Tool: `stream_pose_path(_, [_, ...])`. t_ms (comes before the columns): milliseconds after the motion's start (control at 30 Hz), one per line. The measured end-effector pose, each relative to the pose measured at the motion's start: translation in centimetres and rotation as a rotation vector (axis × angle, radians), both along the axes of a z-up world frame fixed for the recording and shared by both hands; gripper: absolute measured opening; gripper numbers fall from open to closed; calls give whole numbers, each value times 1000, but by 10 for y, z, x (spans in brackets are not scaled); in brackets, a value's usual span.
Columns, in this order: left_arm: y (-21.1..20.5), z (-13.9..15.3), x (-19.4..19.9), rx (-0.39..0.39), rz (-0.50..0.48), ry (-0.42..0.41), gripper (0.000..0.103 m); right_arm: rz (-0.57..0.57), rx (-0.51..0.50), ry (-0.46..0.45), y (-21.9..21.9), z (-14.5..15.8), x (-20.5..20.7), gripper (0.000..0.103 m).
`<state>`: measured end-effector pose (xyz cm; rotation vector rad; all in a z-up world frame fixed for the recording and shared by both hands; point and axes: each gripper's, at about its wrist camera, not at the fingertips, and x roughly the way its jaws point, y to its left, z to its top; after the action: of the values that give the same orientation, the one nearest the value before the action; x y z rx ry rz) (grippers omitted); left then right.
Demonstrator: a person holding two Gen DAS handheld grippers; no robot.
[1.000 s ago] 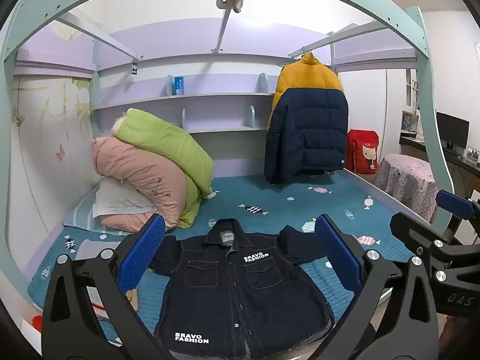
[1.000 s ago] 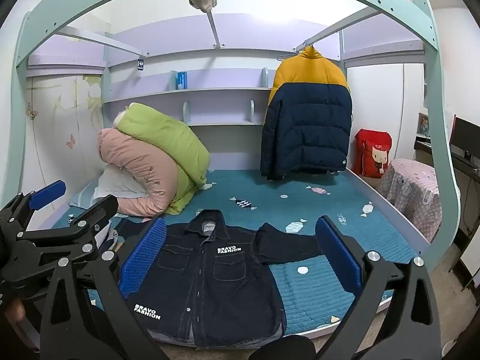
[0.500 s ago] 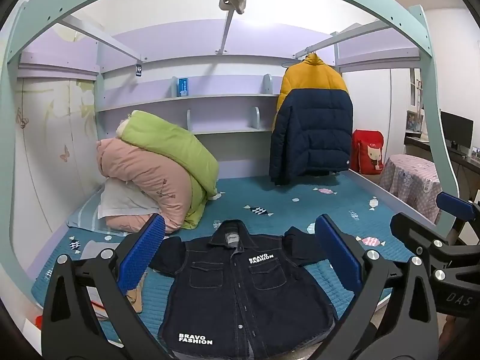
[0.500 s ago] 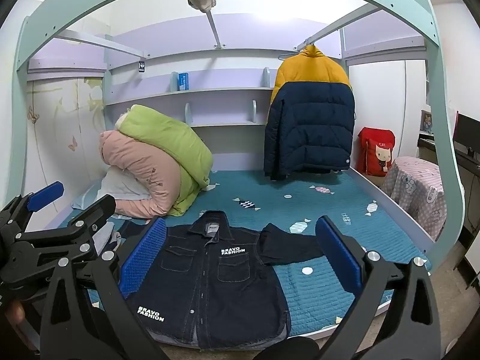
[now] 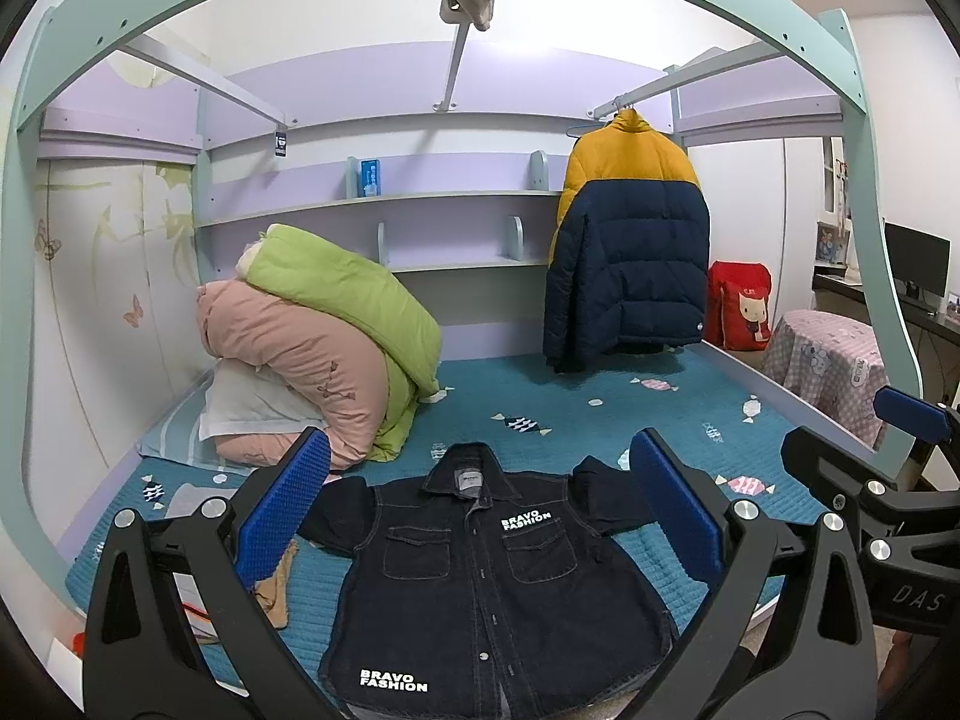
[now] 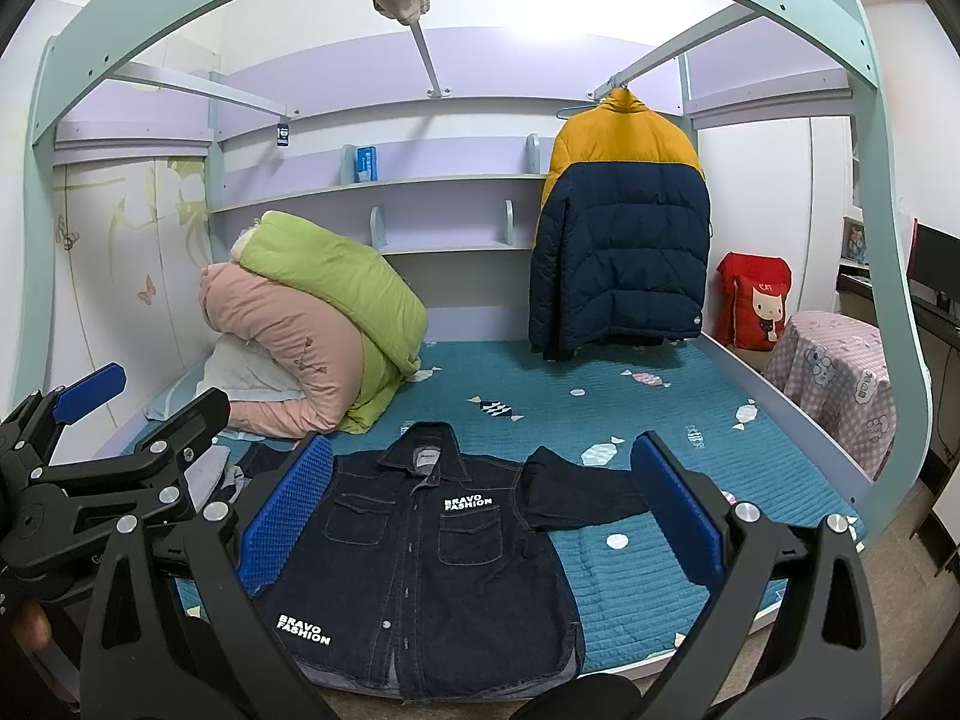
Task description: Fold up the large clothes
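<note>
Both of my grippers hang above the near edge of the bed with their blue-padded fingers spread wide and nothing between them: my left gripper [image 5: 480, 510] and my right gripper [image 6: 480, 504], each also seen at the edge of the other's view. Spread flat and face up on the teal quilted bedspread [image 6: 660, 420] lies the dark denim jacket [image 5: 486, 588], buttoned, collar pointing away from me, hem at the near edge of the bed, sleeves out to either side. Farther back I see a pink and green pile of bedding [image 5: 324, 348] on the left and a yellow and navy puffer coat [image 6: 618, 240] hanging on the right.
</note>
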<state>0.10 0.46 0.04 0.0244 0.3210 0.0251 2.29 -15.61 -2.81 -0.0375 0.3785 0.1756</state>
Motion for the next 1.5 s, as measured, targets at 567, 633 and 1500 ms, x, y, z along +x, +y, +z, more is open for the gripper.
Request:
stream_pose_path(567, [-4, -1, 0, 9, 3, 5, 100, 3, 14, 12, 0, -2, 1, 96])
stream_pose_path(633, [-2, 1, 1, 8, 2, 9, 100, 0, 13, 15, -1, -6, 1, 96])
stream_pose_path(1500, [6, -18, 5, 10, 4, 21, 100, 5, 10, 19, 10, -22, -1, 96])
